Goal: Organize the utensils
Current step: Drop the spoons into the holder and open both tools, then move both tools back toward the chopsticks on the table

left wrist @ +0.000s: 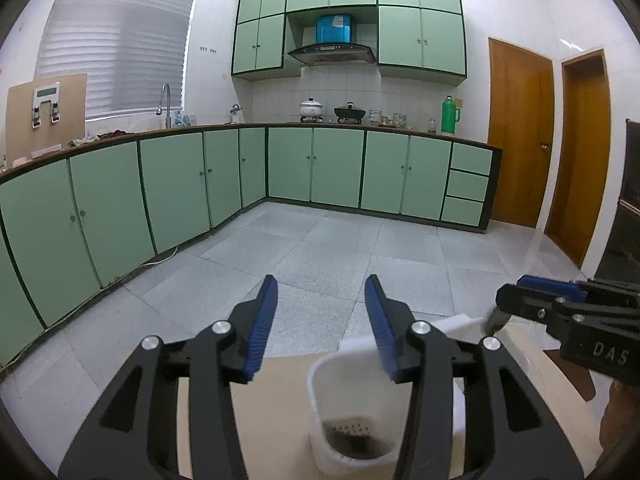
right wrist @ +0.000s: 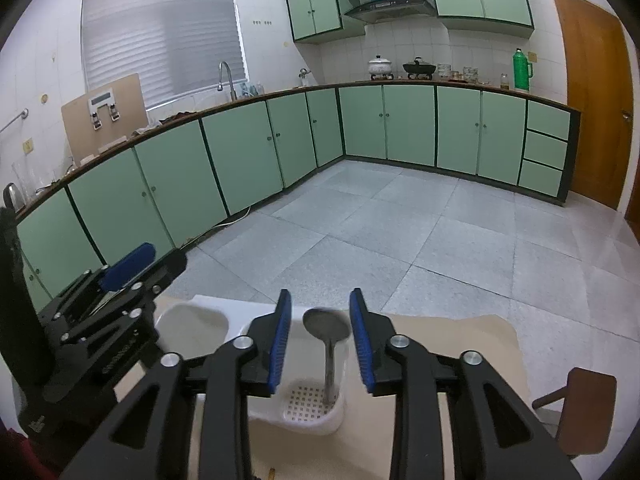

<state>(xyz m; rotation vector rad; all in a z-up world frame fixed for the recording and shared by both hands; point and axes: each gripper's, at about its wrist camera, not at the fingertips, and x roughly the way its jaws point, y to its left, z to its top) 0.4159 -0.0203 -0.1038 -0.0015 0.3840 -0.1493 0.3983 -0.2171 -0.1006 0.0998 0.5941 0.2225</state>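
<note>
Kitchen with green cabinets (right wrist: 240, 148), grey tiled floor; beige table (right wrist: 460, 344) in foreground. White utensil holder (right wrist: 296, 404) stands on table, two compartments. Metal spoon (right wrist: 327, 326) upright in right compartment, handle down on perforated base, bowl above rim. Right gripper (right wrist: 318, 334) fingers apart, straddling spoon bowl, no contact seen. Left gripper (left wrist: 322, 328) fingers apart, empty, above left compartment. Judgement: spoon light, rigid, smooth and slippery; best pinched across narrow neck below bowl. Holder plastic, light, may tip if knocked.

A beige table (right wrist: 472, 344) carries a white utensil holder (right wrist: 304, 416)
</note>
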